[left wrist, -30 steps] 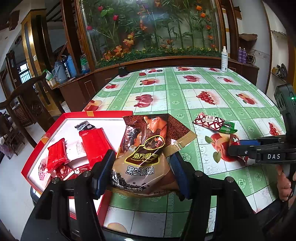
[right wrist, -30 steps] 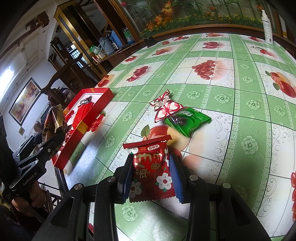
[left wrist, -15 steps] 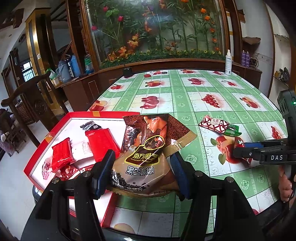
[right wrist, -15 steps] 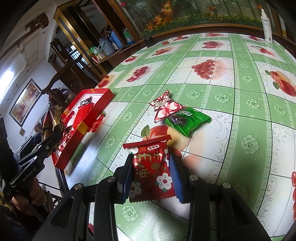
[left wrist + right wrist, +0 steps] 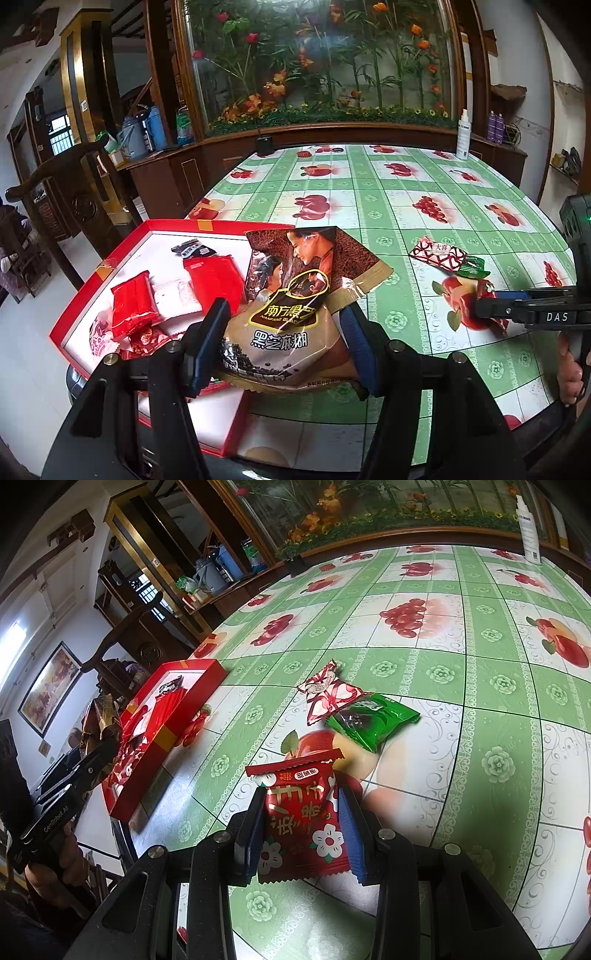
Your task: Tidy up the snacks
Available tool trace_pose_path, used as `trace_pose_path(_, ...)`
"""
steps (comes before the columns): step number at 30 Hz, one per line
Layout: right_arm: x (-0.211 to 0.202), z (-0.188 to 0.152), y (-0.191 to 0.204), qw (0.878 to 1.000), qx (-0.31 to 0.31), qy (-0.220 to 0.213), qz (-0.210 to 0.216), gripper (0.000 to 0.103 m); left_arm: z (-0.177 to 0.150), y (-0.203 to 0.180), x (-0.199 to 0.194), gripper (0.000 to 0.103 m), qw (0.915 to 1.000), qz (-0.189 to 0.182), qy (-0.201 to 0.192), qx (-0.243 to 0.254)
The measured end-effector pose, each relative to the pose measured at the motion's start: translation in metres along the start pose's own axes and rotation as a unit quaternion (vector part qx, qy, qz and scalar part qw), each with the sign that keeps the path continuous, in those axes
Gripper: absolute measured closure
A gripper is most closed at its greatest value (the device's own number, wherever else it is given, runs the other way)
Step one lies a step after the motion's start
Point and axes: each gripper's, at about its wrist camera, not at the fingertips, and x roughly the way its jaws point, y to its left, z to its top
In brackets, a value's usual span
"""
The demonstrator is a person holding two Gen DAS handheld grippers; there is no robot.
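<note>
In the left wrist view we see our left gripper point(image 5: 284, 345) at the bottom centre of the frame, its two blue pads clamped on a large brown sesame-paste bag point(image 5: 291, 306) that fills the gap between them and fans upward toward the middle of the picture. The bag hangs over the right edge of the red tray point(image 5: 79, 295), which sits at the lower left of the frame on the green fruit-print tablecloth point(image 5: 388, 206). Inside the tray lie two red packets point(image 5: 133, 308), a white sachet point(image 5: 177, 295) between them and a small dark packet point(image 5: 192, 250) toward its far side. At the right edge of that frame our right gripper point(image 5: 491, 308) reaches in from the side, with a hand point(image 5: 570, 363) below it. In the right wrist view the right gripper point(image 5: 301, 823) sits at the bottom centre, pads pressed against both sides of a red flowered snack packet point(image 5: 301, 812) that rests on the cloth. Just beyond it, toward the middle of the frame, a green packet point(image 5: 373, 720) lies touching a red-and-white heart-patterned packet point(image 5: 328, 694). At the upper right a white spray bottle point(image 5: 528, 528) stands near the table's far edge, and a dark wooden chair point(image 5: 122, 635) stands at the left.
</note>
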Motion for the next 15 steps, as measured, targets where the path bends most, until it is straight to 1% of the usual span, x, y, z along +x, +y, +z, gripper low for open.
trace_pose_path(8, -0.001, -0.003, 0.001, 1.000, 0.009, -0.008, -0.006, 0.064, -0.003, 0.017, 0.000, 0.043, 0.9998, -0.003, 0.000, -0.019)
trace_pose_path(15, 0.000, -0.005, 0.005, 1.000, 0.007, -0.012, -0.010, 0.065, -0.005, 0.024, -0.001, 0.043, 0.9996, -0.007, -0.004, -0.026)
